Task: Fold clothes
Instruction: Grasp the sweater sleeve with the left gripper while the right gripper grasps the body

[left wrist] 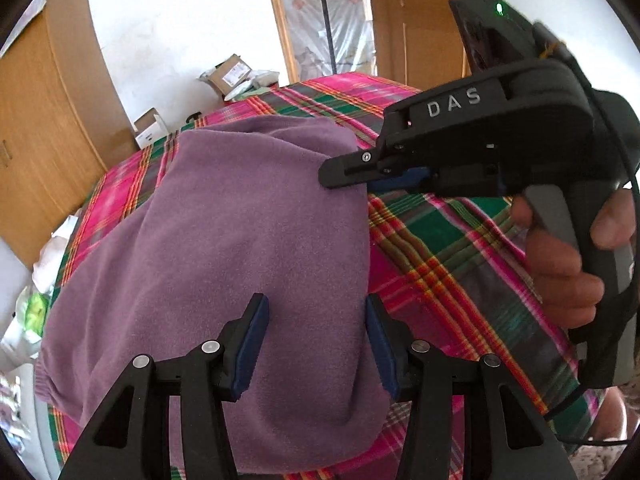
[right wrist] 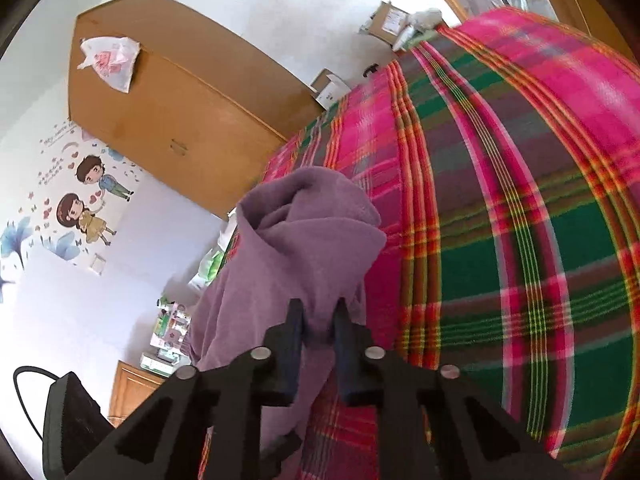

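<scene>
A purple fleece garment (left wrist: 224,240) lies bunched on a bed covered by a pink, green and red plaid blanket (left wrist: 440,256). My left gripper (left wrist: 316,320) hovers over the garment's near part, its blue-padded jaws wide apart with nothing between them. A hand holds my right gripper (left wrist: 332,172) at the garment's right edge. In the right wrist view the right gripper (right wrist: 319,320) is shut on a raised fold of the purple garment (right wrist: 304,240), which stands up bunched in front of the fingers (right wrist: 294,332) above the plaid blanket (right wrist: 520,240).
A wooden wardrobe (right wrist: 180,120) stands beyond the bed's left side. Cardboard boxes (left wrist: 232,74) sit by the far wall near a wooden door frame (left wrist: 280,20). Plastic bags (left wrist: 36,308) lie on the floor at the left. Cartoon stickers (right wrist: 84,200) cover the wall.
</scene>
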`<state>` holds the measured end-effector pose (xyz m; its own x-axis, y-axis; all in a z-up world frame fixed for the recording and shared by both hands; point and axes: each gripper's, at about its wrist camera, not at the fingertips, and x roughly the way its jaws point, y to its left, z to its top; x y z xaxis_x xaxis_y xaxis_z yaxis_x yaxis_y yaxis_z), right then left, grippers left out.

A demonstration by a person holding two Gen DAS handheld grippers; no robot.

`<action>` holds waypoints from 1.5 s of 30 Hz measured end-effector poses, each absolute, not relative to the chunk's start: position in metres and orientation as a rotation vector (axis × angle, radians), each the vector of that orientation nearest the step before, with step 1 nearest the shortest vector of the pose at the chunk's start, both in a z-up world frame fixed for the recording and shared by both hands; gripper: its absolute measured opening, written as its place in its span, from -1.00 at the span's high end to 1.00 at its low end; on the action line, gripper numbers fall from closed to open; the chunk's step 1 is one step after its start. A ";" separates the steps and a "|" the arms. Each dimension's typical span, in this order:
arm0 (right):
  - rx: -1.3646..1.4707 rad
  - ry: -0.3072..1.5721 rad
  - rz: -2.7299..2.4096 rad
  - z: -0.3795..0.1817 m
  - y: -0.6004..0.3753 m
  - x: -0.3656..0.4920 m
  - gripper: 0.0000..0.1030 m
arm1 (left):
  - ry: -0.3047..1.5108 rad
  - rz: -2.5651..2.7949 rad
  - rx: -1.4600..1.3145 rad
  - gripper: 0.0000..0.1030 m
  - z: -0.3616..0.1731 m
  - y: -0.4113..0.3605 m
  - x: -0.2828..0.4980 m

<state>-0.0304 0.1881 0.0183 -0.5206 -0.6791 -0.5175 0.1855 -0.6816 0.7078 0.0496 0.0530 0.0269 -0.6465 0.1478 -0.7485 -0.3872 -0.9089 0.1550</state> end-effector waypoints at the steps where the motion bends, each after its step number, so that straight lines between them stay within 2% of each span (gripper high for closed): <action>1: 1.103 -0.799 -2.224 0.021 0.187 -0.030 0.79 | 0.442 2.571 -1.129 0.01 0.026 0.053 0.049; 8: 0.994 -0.717 -2.243 0.051 0.170 -0.022 0.85 | 0.429 2.585 -1.132 0.01 0.025 0.050 0.043; 10: 0.974 -0.701 -2.235 0.058 0.164 -0.023 0.86 | 0.376 2.591 -1.130 0.04 0.028 0.043 0.041; 13: 0.951 -0.678 -2.224 0.067 0.154 -0.025 0.86 | 0.277 2.596 -1.120 0.20 0.035 0.029 0.037; 15: 0.935 -0.665 -2.214 0.073 0.147 -0.027 0.86 | 0.211 2.610 -1.106 0.44 0.040 0.019 0.037; 22: 0.916 -0.605 -2.164 0.084 0.115 -0.038 0.86 | 0.078 2.639 -1.067 0.67 0.052 -0.012 0.040; 28: 0.928 -0.579 -2.114 0.082 0.087 -0.053 0.86 | -0.041 2.682 -1.056 0.69 0.060 -0.047 0.033; 41: 0.973 -0.517 -2.034 0.070 0.033 -0.081 0.86 | -0.183 2.789 -1.060 0.72 0.061 -0.101 0.021; 45: 1.009 -0.509 -2.020 0.062 0.033 -0.084 0.79 | -0.215 2.798 -1.098 0.72 0.052 -0.114 0.015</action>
